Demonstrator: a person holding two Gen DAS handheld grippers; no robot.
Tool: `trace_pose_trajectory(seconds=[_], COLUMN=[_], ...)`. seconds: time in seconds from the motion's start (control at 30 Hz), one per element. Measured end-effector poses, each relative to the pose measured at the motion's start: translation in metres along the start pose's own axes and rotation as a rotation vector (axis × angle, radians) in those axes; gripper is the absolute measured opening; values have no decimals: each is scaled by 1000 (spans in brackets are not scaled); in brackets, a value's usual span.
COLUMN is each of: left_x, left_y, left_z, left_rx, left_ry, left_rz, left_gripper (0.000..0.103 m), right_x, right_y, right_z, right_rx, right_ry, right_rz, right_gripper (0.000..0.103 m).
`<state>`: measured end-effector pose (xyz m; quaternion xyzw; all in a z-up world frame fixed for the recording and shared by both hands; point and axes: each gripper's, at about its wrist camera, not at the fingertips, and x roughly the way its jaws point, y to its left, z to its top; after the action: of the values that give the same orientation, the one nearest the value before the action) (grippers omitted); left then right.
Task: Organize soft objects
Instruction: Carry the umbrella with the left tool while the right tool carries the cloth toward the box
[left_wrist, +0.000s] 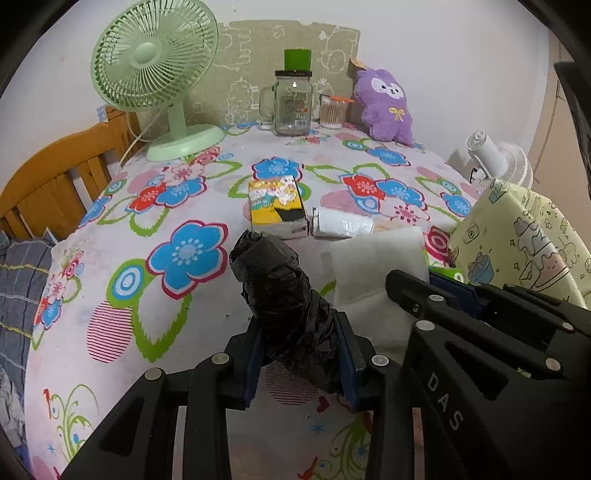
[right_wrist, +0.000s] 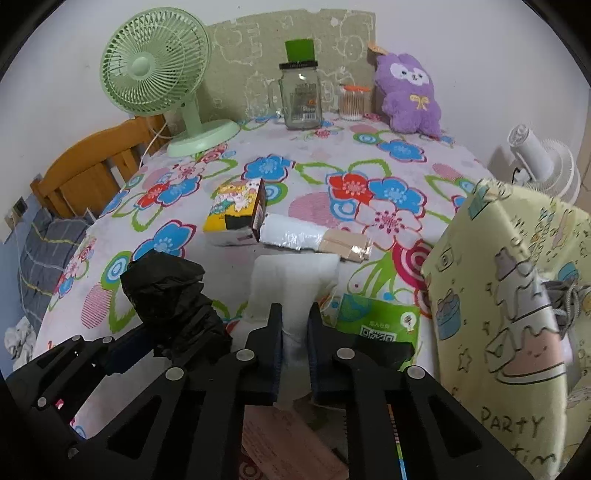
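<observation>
The left gripper (left_wrist: 301, 345) squeezes a black bag roll (left_wrist: 284, 295). Just to its right, the right gripper (right_wrist: 295, 347) pinches a white pad (right_wrist: 295, 280).

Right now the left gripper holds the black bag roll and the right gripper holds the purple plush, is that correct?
Not quite. The right gripper is shut on the white tissue, as the right wrist view shows; the purple plush sits untouched at the far side of the table. The left gripper does hold the black bag roll.
</observation>
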<state>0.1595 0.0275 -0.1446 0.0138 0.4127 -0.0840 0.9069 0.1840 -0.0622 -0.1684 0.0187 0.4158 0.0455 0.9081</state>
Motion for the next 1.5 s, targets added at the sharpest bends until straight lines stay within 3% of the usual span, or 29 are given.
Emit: trace_pose_trajectory(seconds=[1.03, 1.5], left_x=[-102, -121], left_y=[-61, -105], left_z=[23, 29], left_rx=[18, 33], left_ry=[-182, -232], left_rz=[9, -6], left_gripper=[36, 36], right_x=[-125, -157], right_y=[-34, -73], right_z=[15, 17], right_rx=[-25, -25], right_ry=[-206, -257], right_rz=[28, 33], right_gripper=[13, 13])
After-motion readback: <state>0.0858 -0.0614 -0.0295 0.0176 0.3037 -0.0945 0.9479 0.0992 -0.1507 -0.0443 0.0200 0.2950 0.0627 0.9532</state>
